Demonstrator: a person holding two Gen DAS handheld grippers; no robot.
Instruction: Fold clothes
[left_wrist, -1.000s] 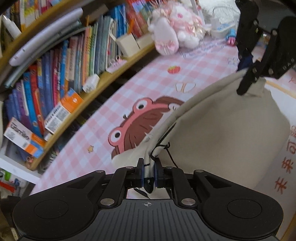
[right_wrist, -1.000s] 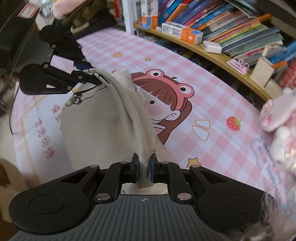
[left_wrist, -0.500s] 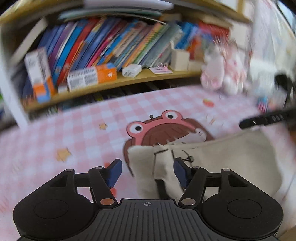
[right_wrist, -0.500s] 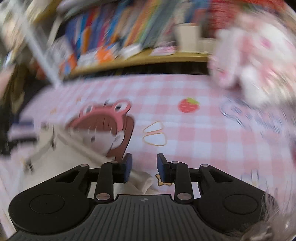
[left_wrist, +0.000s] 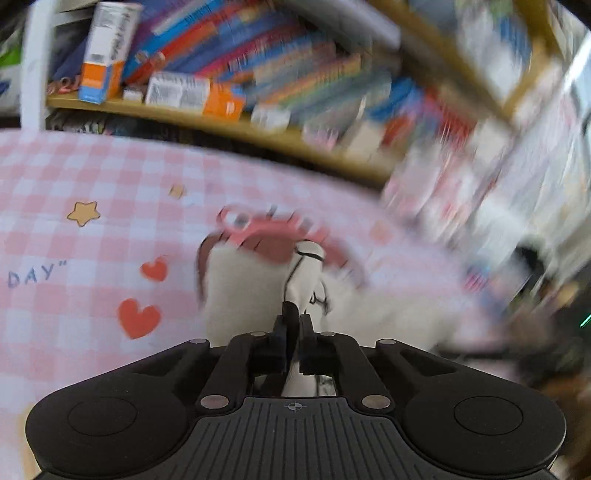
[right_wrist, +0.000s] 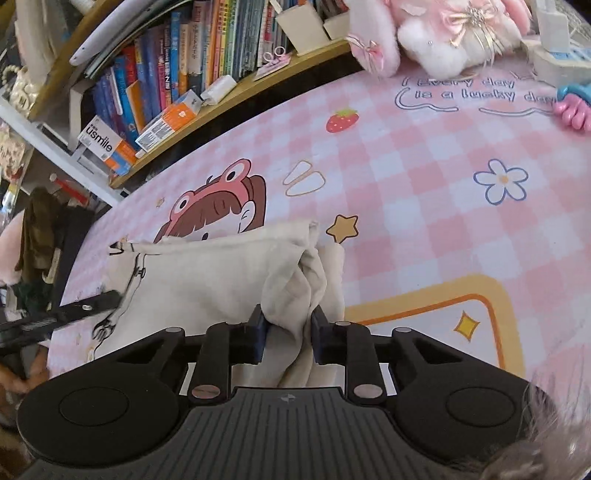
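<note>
Pink checked table (right_wrist: 424, 155) carries my cream garment (right_wrist: 207, 273), lying bunched on the frog-hat cartoon. My left claw (left_wrist: 291, 325) seems, through blur, pinched on its edge; my right claw (right_wrist: 287, 325) is closing around a thick bunch. Loose layers could slip, spoiling the fold.

one cream garment (right_wrist: 207, 280) lies on the bench (right_wrist: 424, 155). two claws: the right claw (right_wrist: 287, 325) and the left claw (left_wrist: 293, 328). one pink plush toy (right_wrist: 436, 33), one pair of small scissors (right_wrist: 275, 55), two orange-and-white boxes (right_wrist: 166, 122).
</note>
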